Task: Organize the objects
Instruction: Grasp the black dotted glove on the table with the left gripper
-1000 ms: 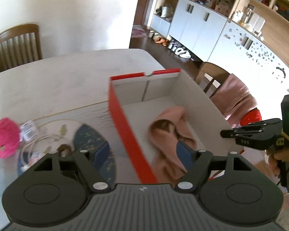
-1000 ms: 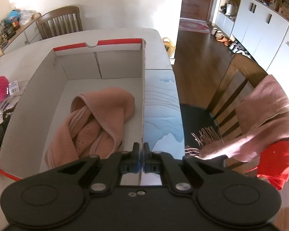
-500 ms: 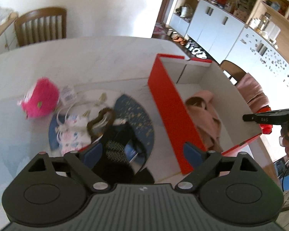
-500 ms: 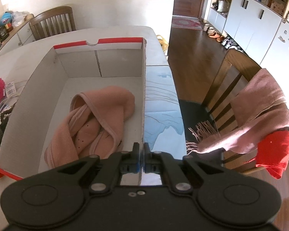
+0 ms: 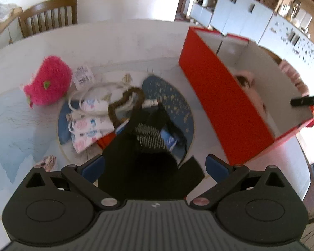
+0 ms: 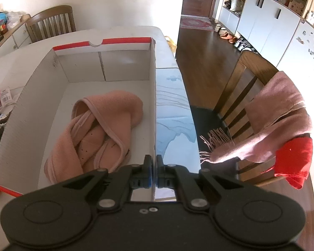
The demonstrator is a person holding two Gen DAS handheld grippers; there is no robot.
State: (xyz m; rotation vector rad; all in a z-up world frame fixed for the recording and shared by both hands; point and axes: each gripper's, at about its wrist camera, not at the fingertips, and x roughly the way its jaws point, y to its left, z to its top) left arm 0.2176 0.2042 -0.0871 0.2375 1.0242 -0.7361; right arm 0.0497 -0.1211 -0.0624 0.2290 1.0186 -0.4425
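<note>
A red box (image 5: pixel 219 104) with white inner walls stands on the table, and a pink cloth (image 6: pixel 106 125) lies inside it. My right gripper (image 6: pixel 153 165) is shut on the box's right wall. Left of the box is a pile on a blue round mat (image 5: pixel 171 98): black cloth (image 5: pixel 148 167), a hairbrush (image 5: pixel 150 136), a brown hair tie (image 5: pixel 123 102), a white cable (image 5: pixel 90 96), patterned fabric (image 5: pixel 88 129). My left gripper (image 5: pixel 155 164) hangs over the black cloth, its jaws opening wide, pads clear of the cloth.
A pink plush toy (image 5: pixel 49 83) and a barcode tag (image 5: pixel 83 77) lie left of the pile. A chair to the right carries a pink scarf (image 6: pixel 278 115) and a red cloth (image 6: pixel 295 159). Another chair (image 5: pixel 50 16) stands behind the table.
My left gripper has swung left from over the box to above the pile and come lower, its jaws spreading wider. The right gripper has stayed pinched on the box wall.
</note>
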